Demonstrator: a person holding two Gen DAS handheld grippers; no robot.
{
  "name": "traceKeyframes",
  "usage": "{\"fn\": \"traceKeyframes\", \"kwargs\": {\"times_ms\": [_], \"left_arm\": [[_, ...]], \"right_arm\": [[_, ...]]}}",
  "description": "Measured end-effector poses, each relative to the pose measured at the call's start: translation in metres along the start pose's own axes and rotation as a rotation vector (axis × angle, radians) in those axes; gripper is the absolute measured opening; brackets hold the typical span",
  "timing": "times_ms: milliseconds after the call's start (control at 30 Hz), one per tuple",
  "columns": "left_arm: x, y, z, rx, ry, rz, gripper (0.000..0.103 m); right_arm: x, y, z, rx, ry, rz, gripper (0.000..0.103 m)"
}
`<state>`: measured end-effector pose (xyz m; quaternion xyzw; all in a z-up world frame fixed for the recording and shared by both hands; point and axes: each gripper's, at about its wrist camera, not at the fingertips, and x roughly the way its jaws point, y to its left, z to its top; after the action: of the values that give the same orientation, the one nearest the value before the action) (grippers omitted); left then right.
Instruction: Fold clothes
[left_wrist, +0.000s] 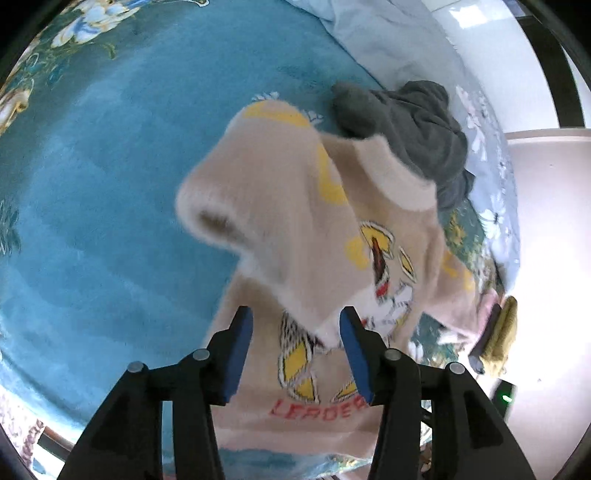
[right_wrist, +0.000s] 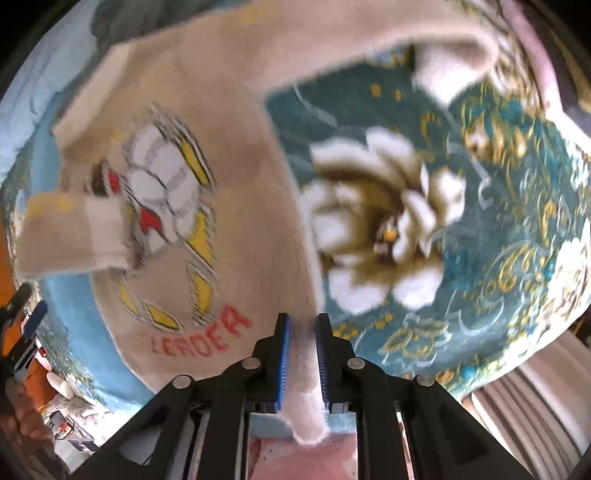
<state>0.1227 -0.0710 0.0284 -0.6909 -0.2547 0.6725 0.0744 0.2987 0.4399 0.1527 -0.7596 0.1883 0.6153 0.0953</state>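
Sweater (left_wrist: 306, 229), beige and fuzzy, with cartoon print and red lettering, spread on teal floral blanket (left_wrist: 110, 184). Much blurred in both views; print detail hard to read, lettering only partly legible. Lower hem cut off behind left gripper (left_wrist: 295, 332) body; far sleeve (right_wrist: 424, 40) smeared near top edge of right view. One sleeve (left_wrist: 236, 206) folded across chest, cuff opening facing the camera, cuff tip reaching down between the left fingers (left_wrist: 240, 350).

Left fingers set wide apart, blue pads either side of the cuff tip, no contact discernible. Gripper hovering above the lower chest, pointed forward over the print.

Right gripper (right_wrist: 303, 350) clamped narrow on a pale strip of sweater edge, fabric pinched between blue pads and trailing back past the fingers (right_wrist: 282, 354). Sweater body ahead and to the left of those fingers; blanket flower (right_wrist: 380, 221) ahead and right.

Beyond the sweater: dark grey garment (left_wrist: 413, 125) heaped at far side, touching or overlapping the collar; pale blue bedding (left_wrist: 388, 40) further back.
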Motion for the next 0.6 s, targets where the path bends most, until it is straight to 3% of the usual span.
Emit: {"fn": "traceKeyframes", "kwargs": {"times_ms": [100,167,267,367,467,533,600], "left_arm": [[-0.001,-0.002,0.006,-0.006,0.009,-0.018,0.041],[0.0,-0.006,0.011,-0.011,0.031,-0.052,0.002],[-0.01,-0.014,0.024,-0.046,-0.003,-0.225,0.001],[-0.037,0.001,0.038,-0.114,-0.09,-0.386,0.001],[-0.067,0.042,0.058,-0.285,-0.211,-0.537,0.001],[-0.084,0.072,0.066,-0.384,-0.288,-0.546,0.001],[-0.088,0.083,0.07,-0.369,-0.281,-0.475,0.001]], "right_arm": [[-0.01,0.018,0.012,-0.017,-0.059,0.019,0.036],[-0.009,0.041,0.024,-0.023,-0.093,0.027,0.036],[0.007,0.085,0.043,-0.026,-0.125,0.037,0.036],[0.026,0.117,0.058,-0.044,-0.122,0.04,0.036],[0.029,0.131,0.066,-0.074,-0.11,0.032,0.036],[0.031,0.141,0.069,-0.094,-0.1,0.029,0.036],[0.036,0.15,0.071,-0.112,-0.09,0.023,0.036]]}}
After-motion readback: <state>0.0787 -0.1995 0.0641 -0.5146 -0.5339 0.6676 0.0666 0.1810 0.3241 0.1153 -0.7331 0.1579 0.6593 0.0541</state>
